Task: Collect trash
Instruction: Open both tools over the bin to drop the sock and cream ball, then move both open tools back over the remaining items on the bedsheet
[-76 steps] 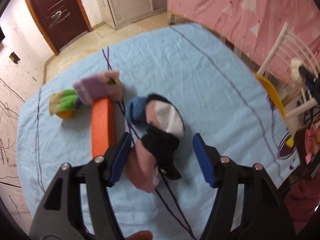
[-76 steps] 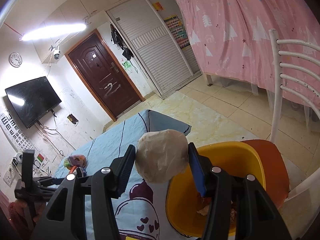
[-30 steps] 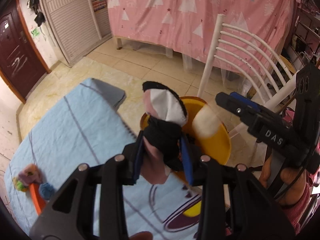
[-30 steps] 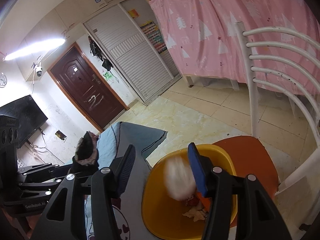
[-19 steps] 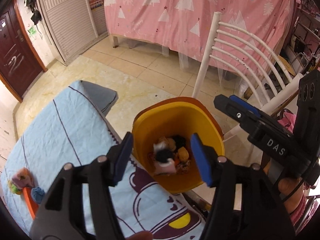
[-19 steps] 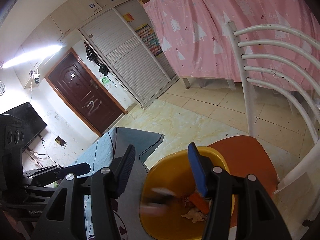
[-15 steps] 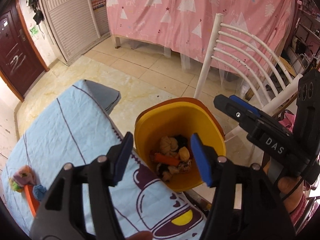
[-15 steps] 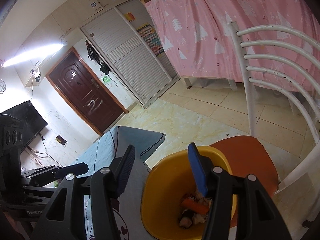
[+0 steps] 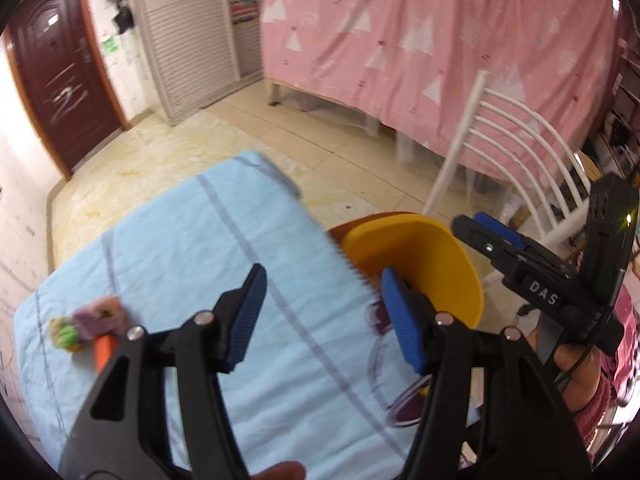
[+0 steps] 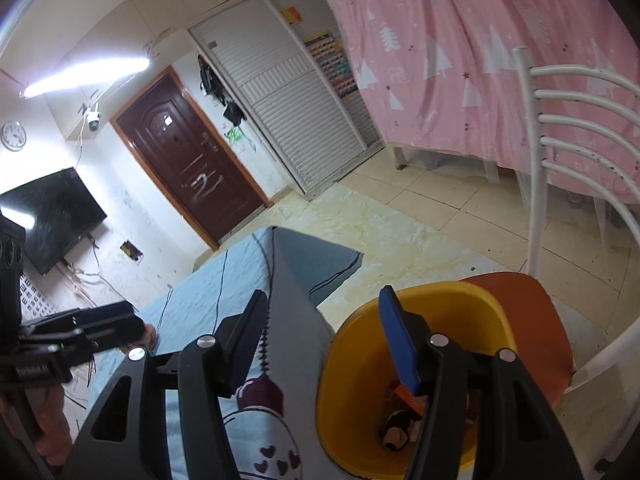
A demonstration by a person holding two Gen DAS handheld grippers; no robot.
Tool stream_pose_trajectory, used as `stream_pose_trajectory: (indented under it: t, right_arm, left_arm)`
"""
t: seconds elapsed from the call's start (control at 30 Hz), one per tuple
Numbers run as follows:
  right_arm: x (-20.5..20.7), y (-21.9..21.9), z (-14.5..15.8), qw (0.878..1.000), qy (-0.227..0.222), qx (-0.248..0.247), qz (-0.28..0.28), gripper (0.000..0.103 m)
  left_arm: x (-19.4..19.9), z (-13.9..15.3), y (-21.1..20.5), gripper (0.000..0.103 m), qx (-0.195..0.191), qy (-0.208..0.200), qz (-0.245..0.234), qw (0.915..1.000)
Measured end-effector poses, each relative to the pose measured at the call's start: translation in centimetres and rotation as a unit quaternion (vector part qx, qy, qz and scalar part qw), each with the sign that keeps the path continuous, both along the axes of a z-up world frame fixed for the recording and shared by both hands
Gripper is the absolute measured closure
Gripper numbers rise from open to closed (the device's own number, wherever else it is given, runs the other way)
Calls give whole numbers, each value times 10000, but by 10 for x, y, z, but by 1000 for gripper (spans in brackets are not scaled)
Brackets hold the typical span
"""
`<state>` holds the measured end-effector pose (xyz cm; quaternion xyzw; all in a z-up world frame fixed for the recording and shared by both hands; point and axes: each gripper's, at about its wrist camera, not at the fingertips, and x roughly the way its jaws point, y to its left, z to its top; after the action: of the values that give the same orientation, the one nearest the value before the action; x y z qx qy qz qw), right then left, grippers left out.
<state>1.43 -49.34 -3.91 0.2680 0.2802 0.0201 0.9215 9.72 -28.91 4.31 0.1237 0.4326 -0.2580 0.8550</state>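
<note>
Moved: left gripper [image 9: 322, 314] has swung from the yellow bin [image 9: 416, 252] back over the blue sheet [image 9: 180, 240].
Jaws: both spread, empty; right gripper [image 10: 324, 336] likewise.
Trash: scraps [image 10: 400, 424] in bin; sock bundle [image 9: 86, 322] at 9 o'clock.

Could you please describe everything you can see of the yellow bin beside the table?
The yellow bin is a smooth, plastic-looking tub with a rounded rim, open at the top and upright. It stands on the orange seat of a white chair, close against the edge of the blue tablecloth. Crumpled scraps lie at its bottom, one piece orange. Neither gripper touches it.
</note>
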Motion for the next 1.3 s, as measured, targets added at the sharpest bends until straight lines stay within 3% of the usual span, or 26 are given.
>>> stream_pose_trajectory:
  t: [0.33,0.7,1.3]
  right_arm:
    - [21,54,17,9981,19,-345,511,50]
    - [50,127,26,9908,135,-679,1158,47]
    - [81,216,20,9740,357,-1059,1969,46]
  left_arm:
    - [10,10,83,41,-165,-134,691,9974]
    - [24,-5,169,40,-155,-28,1364,9905]
    - [29,-65,203,41,187,395,1368,9896]
